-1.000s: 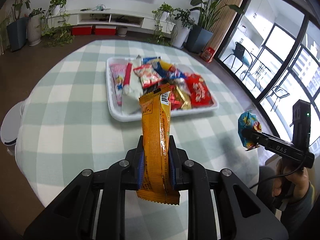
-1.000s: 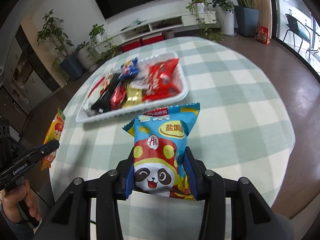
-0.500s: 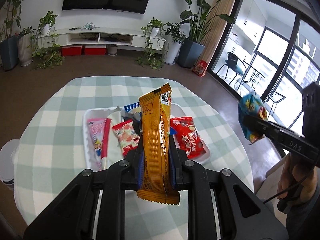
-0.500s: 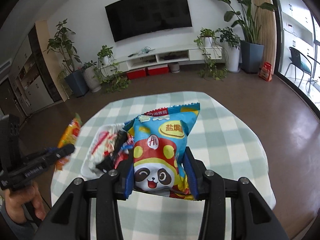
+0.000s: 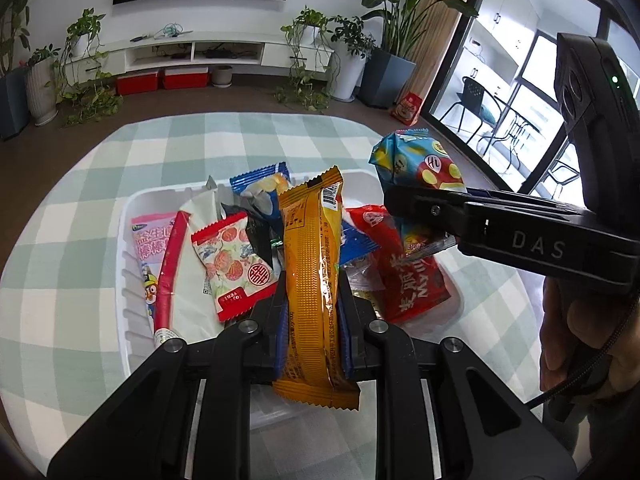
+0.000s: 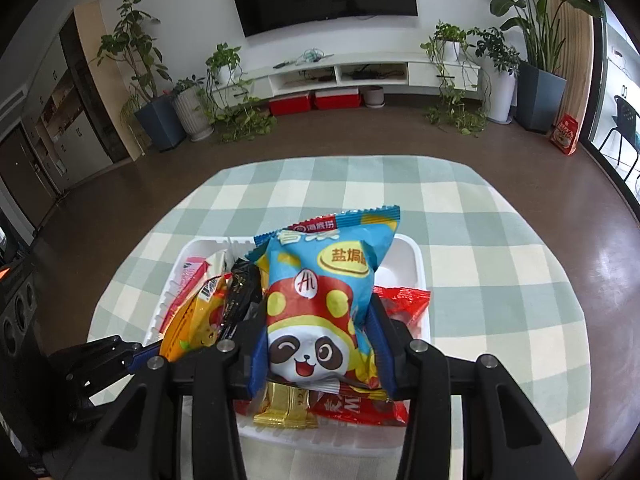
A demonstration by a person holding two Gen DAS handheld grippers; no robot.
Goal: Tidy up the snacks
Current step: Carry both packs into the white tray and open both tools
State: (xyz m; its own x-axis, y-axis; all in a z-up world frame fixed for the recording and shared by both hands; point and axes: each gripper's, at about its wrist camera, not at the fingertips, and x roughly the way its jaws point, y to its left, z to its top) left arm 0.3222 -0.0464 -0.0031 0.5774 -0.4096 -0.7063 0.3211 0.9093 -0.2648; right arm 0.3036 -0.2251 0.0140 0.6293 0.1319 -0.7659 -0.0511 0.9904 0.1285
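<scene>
My left gripper (image 5: 312,304) is shut on a long orange snack bar (image 5: 314,280) and holds it upright over the white tray (image 5: 132,208) of snacks. My right gripper (image 6: 318,332) is shut on a blue panda snack bag (image 6: 320,300), also above the tray (image 6: 416,264). The right gripper and its bag (image 5: 416,164) show at the right of the left wrist view, over the tray's right side. The orange bar (image 6: 192,320) shows at the left of the right wrist view.
The tray sits on a round table with a green checked cloth (image 5: 80,240). It holds several packets: a red one (image 5: 408,276), a pink one (image 5: 146,244), a floral one (image 5: 232,260) and gold bars (image 6: 286,408). Floor and plants lie beyond.
Both grippers have come forward and down from beside the table to just above the tray, each still holding its snack. They are now close together.
</scene>
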